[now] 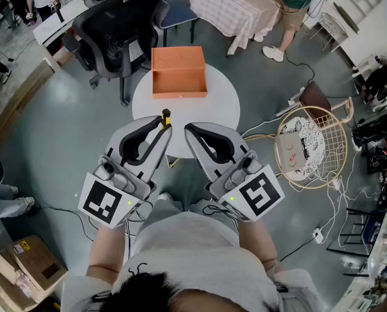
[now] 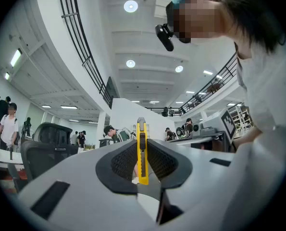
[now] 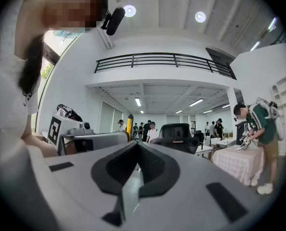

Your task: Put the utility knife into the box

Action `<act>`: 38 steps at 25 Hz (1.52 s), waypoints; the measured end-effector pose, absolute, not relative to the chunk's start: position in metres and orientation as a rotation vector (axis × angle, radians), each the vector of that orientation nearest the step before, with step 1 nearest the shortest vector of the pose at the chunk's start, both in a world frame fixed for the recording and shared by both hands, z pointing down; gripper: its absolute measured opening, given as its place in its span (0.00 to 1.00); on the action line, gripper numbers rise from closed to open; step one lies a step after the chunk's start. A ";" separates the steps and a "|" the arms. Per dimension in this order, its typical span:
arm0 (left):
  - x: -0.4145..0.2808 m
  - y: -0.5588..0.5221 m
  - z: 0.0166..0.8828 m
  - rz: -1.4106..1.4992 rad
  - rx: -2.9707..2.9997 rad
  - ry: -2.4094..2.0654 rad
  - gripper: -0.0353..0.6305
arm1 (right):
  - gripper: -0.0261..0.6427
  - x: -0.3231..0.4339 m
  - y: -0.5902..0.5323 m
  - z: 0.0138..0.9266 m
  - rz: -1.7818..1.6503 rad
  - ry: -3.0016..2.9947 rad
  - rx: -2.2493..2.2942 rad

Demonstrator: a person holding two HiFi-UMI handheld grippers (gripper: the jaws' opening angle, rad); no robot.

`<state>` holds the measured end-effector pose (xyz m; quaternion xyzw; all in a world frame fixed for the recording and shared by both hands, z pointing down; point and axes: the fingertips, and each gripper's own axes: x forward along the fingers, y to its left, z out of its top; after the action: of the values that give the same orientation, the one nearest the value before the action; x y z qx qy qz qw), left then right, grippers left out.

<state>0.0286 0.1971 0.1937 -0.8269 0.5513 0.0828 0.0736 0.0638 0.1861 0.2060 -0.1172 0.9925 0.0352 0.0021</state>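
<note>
Jaws of L gripper [image 1: 163, 125] are clamping the yellow utility knife [image 2: 142, 153], its end poking out past the tips. R gripper [image 1: 188, 130] is idling beside it w/ jaws together, nothing btwn them. Orange box [image 1: 178, 78] is sitting open on the round white table [image 1: 220, 106], ahead of both grippers.

- The left gripper [image 2: 142, 170] has its jaws closed on a yellow utility knife [image 2: 142, 150], held upright.
- Black office chair [image 2: 49, 146] sits at left.
</note>
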 end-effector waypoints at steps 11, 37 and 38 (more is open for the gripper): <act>0.023 0.199 0.197 0.257 -2.497 1.639 0.15 | 0.05 0.055 0.190 0.209 0.111 3.125 -0.374; 0.010 0.158 0.212 0.217 -2.519 1.685 0.15 | 0.05 0.045 0.146 0.213 0.085 3.130 -0.361; 0.009 0.153 0.213 0.209 -2.518 1.692 0.15 | 0.05 0.043 0.141 0.213 0.087 3.131 -0.349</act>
<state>0.0092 0.1526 0.2133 -0.8270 0.5557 0.0686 0.0504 0.0426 0.1409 0.2130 -0.1107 0.9935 0.0275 -0.0049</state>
